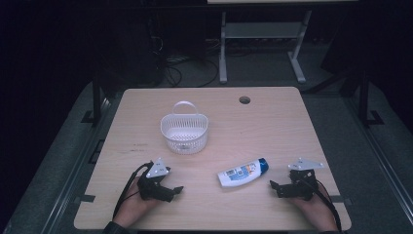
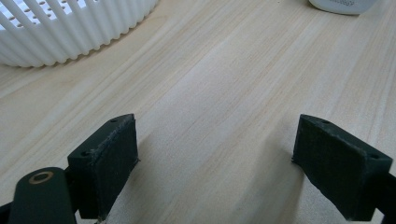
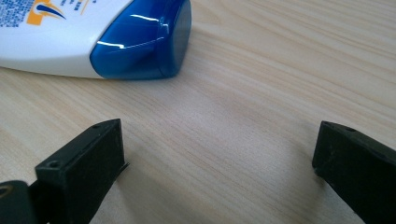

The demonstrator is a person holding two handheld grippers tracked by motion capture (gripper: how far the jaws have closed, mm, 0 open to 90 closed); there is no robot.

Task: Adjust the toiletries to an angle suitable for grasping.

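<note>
Both hands rest low at the table's (image 1: 272, 105) near edge, left gripper (image 1: 171, 190) and right gripper (image 1: 276, 186) pointing inward with jaws spread empty, white bottle (image 1: 242, 172) lying at 10 o'clock from the right gripper, basket (image 1: 184, 133) at 1 o'clock from the left.

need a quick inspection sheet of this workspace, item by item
surface: light wooden table, round hole near far edge
job's things: white and blue bottle lying on its side; white slotted basket upright, empty
clutter: nothing seen
grippers: left gripper and right gripper low over the table, jaws open, nothing between them
cables: black cable trails from left gripper; more on the floor behind
surroundings: dark room, grey stand legs beyond table
</note>
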